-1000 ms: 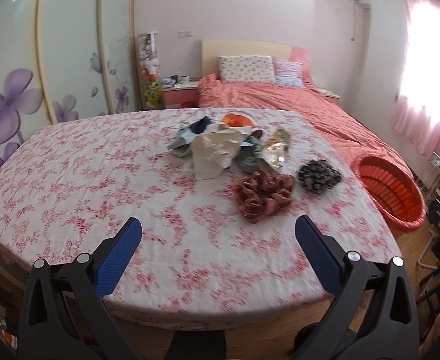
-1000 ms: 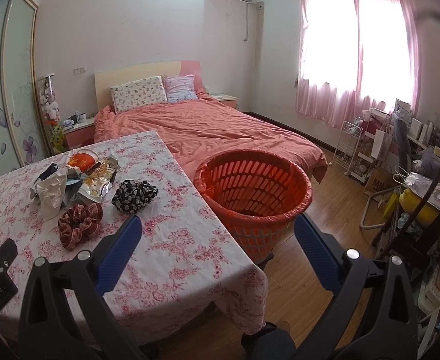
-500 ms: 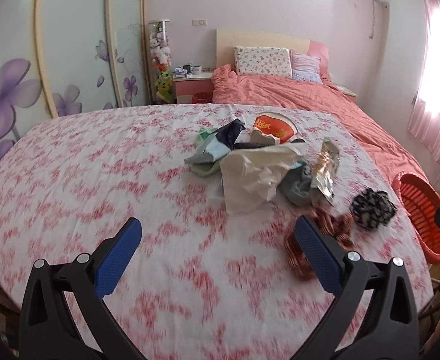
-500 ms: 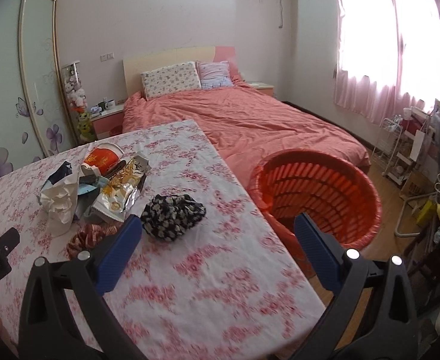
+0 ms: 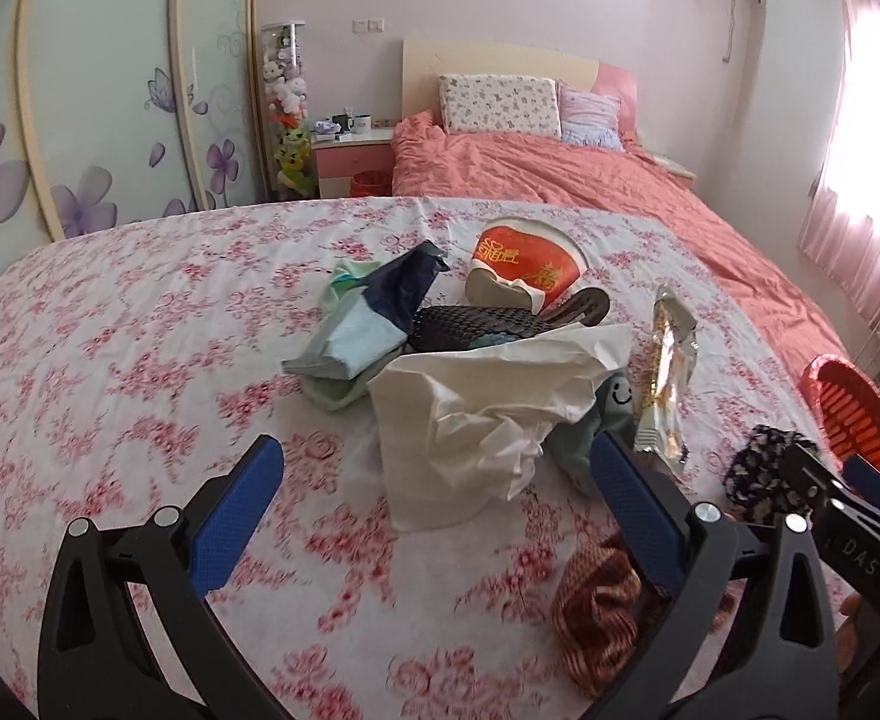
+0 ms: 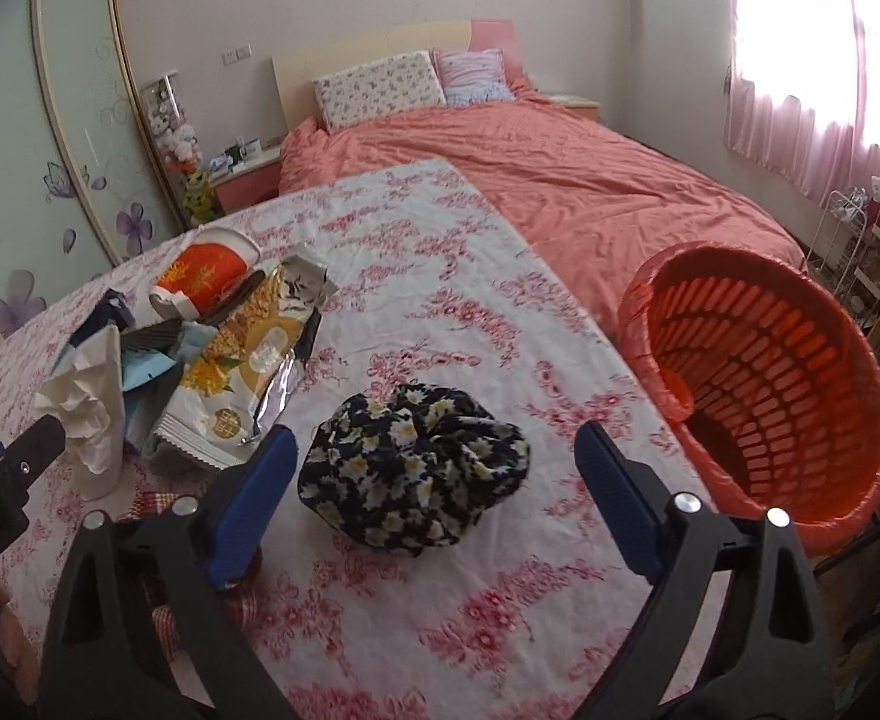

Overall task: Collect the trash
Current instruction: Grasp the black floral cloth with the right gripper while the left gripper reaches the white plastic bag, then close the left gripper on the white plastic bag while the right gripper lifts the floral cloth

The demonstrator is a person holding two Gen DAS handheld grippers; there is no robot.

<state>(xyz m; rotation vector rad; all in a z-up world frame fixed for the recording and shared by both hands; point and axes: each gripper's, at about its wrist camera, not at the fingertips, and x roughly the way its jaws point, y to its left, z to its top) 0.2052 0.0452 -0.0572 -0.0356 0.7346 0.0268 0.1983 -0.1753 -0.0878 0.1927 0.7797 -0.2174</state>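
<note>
- The left gripper (image 5: 434, 492) hovered over the floral-clothed desk (image 5: 110, 360), its fingers spread wide and empty, near the crumpled white paper (image 5: 475, 414).
- The right gripper (image 6: 434, 498) likewise stood wide open and empty, framing the black floral cloth (image 6: 416, 468).
- The orange basket (image 6: 781, 396) stood right of the desk.

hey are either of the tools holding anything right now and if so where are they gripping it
Nothing is held. The left tool is open above the crumpled white paper, and the right tool is open around the black floral cloth, not closed on it.
</note>
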